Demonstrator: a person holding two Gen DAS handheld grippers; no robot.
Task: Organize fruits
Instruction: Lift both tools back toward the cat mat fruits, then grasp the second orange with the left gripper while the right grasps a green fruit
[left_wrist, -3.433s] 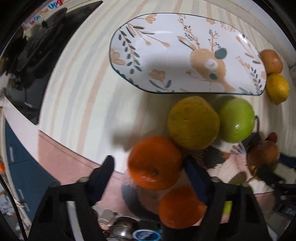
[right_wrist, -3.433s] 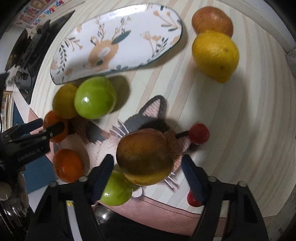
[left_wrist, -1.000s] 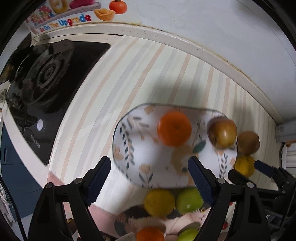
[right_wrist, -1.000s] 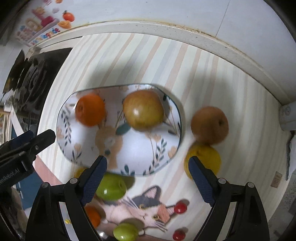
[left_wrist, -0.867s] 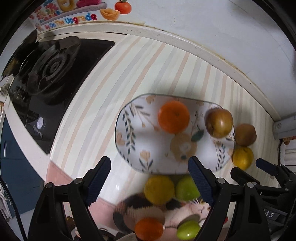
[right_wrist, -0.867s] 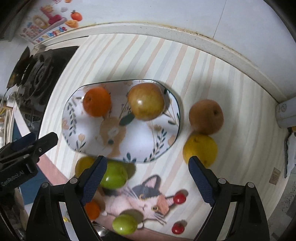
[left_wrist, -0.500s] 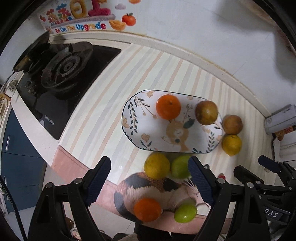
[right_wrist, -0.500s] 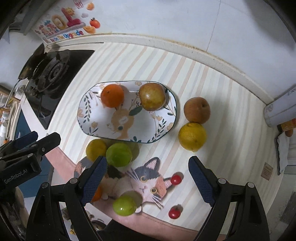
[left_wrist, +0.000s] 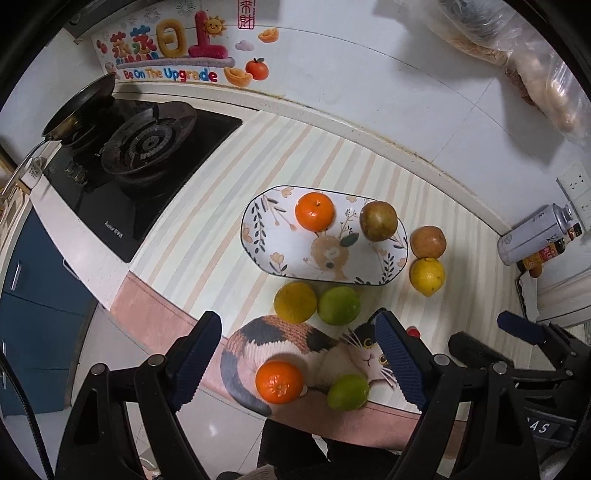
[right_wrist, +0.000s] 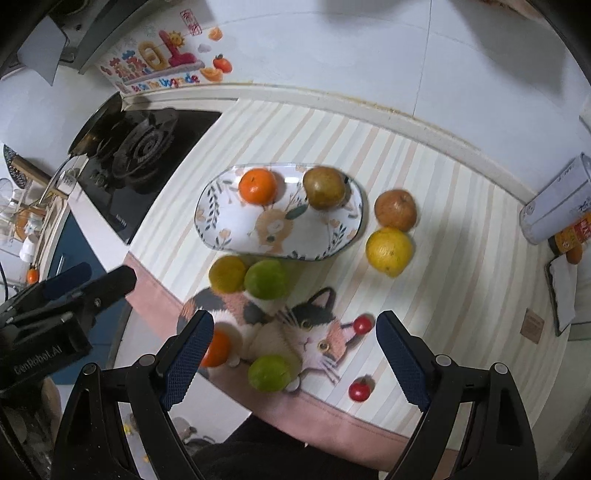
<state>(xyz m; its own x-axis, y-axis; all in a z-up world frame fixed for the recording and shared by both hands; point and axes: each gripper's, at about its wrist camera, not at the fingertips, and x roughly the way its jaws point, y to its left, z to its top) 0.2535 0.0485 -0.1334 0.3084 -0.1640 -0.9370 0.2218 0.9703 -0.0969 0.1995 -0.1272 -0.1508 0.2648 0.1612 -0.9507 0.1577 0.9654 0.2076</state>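
Note:
An oval patterned plate (left_wrist: 280, 254) (right_wrist: 225, 225) on the striped counter holds an orange (left_wrist: 314, 211) (right_wrist: 257, 185) and a brownish pear (left_wrist: 378, 220) (right_wrist: 324, 187). Right of it lie a brown pear (left_wrist: 428, 241) (right_wrist: 395, 209) and a lemon (left_wrist: 427, 276) (right_wrist: 388, 251). In front lie a yellow fruit (left_wrist: 295, 302) (right_wrist: 227, 274) and a green fruit (left_wrist: 338, 305) (right_wrist: 265, 278). On the cat mat (left_wrist: 295, 339) (right_wrist: 280, 332) sit another orange (left_wrist: 279, 381) (right_wrist: 218, 349) and a green fruit (left_wrist: 348, 392) (right_wrist: 270, 373). My left gripper (left_wrist: 299, 360) and right gripper (right_wrist: 293, 360) are open, empty, high above the counter's front edge.
A gas stove (left_wrist: 136, 147) (right_wrist: 136, 147) with a pan (left_wrist: 79, 107) stands at the left. Two red cherry tomatoes (right_wrist: 362, 325) (right_wrist: 359, 391) lie near the mat. A can and bottles (left_wrist: 535, 236) (right_wrist: 554, 206) stand at the far right by the wall.
Both grippers have drawn back and up from the plate, so the whole counter shows. The orange and brownish pear rest on the plate, released.

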